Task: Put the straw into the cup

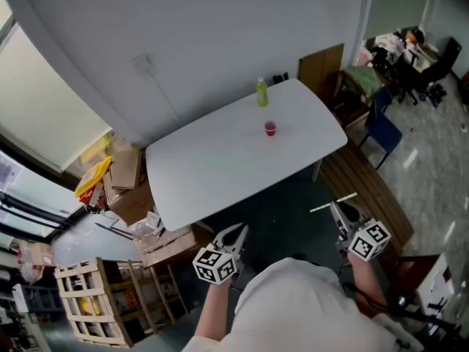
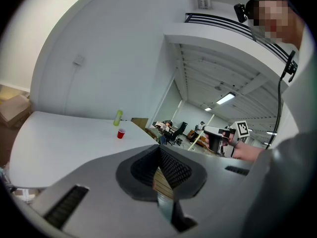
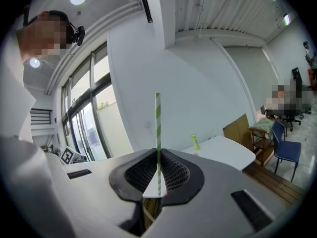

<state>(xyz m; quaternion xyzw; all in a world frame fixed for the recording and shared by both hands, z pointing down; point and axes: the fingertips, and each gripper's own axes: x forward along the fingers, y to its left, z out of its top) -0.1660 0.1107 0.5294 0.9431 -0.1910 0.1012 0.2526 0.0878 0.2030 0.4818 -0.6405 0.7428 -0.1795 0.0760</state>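
A small red cup (image 1: 270,128) stands on the white table (image 1: 212,167), towards its far right part, well ahead of both grippers. My right gripper (image 1: 339,208) is shut on a green-and-white striped straw (image 1: 333,202), held off the table's near edge; in the right gripper view the straw (image 3: 158,128) rises straight up from the closed jaws. My left gripper (image 1: 237,231) hangs below the table's near edge, shut with nothing in it (image 2: 159,152). The left gripper view shows the cup (image 2: 121,133) far off and the right gripper (image 2: 218,135) with the straw (image 2: 195,142).
A green bottle (image 1: 261,92) stands near the table's far edge, behind the cup. Cardboard boxes (image 1: 132,189) and a wooden crate (image 1: 91,303) lie left of the table. A wooden bench (image 1: 366,189), a blue chair (image 1: 381,127) and desks stand to the right.
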